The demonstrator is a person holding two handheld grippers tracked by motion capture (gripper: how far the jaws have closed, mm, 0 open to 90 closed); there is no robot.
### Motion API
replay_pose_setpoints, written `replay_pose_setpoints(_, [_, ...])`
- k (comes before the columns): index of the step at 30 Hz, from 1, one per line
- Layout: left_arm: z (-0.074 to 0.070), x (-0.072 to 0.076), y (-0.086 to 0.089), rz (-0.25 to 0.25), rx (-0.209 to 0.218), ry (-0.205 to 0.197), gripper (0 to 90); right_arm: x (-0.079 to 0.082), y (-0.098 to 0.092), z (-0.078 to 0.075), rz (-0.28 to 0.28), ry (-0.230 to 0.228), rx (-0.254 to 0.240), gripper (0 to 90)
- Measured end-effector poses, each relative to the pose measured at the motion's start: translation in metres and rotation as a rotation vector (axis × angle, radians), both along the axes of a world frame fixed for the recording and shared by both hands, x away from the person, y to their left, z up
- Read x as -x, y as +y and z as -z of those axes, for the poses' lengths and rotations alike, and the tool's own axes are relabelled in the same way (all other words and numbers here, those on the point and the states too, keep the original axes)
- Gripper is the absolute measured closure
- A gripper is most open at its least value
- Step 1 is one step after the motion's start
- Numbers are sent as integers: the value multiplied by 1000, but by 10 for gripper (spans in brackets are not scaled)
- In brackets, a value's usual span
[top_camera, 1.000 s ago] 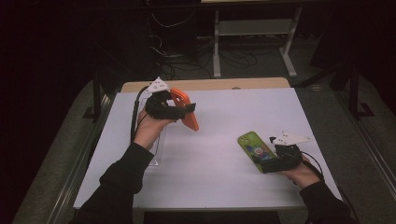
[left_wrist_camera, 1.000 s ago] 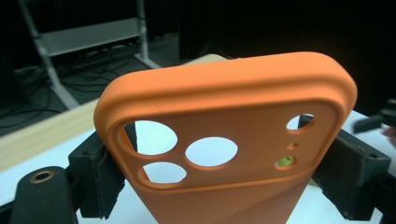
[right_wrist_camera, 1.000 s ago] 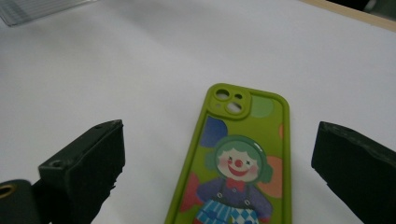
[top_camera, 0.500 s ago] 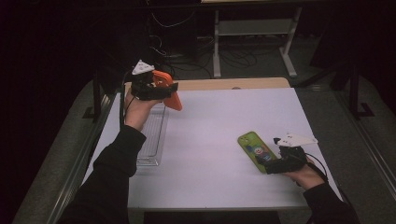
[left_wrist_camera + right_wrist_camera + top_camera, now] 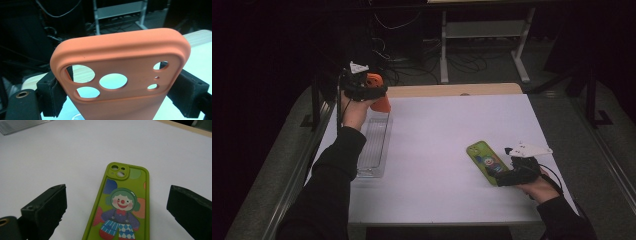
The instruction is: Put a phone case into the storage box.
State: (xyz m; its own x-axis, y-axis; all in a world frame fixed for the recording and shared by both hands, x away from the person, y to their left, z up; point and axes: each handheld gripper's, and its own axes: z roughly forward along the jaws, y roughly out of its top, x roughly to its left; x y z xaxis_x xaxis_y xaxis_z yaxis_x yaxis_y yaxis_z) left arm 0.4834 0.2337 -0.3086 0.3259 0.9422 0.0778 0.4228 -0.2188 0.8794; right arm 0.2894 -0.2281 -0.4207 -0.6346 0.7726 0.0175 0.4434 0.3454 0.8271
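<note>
An orange phone case (image 5: 120,75) with several camera holes is clamped edge to edge between the black pads of my left gripper (image 5: 117,97). In the high view that gripper (image 5: 371,94) holds the orange case (image 5: 381,100) in the air over the table's far left corner. A green phone case (image 5: 122,205) printed with a clown lies flat on the white table. My right gripper (image 5: 120,215) stands open around its near end, jaws wide apart and clear of its edges. The high view shows the green case (image 5: 484,160) just left of the right gripper (image 5: 501,176).
A clear plastic tray (image 5: 374,145) lies on the white table (image 5: 442,135) at the left, below the left hand. A wooden strip (image 5: 452,90) runs along the far edge. Beyond it stand a metal rack (image 5: 482,30) and loose cables on a dark floor.
My left hand has carried the orange case up and away, from the middle left of the table to the far left corner. The right hand and the green case have stayed put.
</note>
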Motion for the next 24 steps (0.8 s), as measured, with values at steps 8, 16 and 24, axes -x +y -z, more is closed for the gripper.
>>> replay_pose_setpoints(8, [19, -16, 1, -64, -48, 29, 134, 0, 0, -1, -4, -11, -3, 20])
replay_pose_setpoints(16, [40, -27, 0, -97, -55, 77, 134, 1, 0, -1, -2, -3, -13, 20])
replay_pose_setpoints(24, [53, -32, -5, -115, -76, 104, 132, 1, -2, -1, -7, -21, -10, 20])
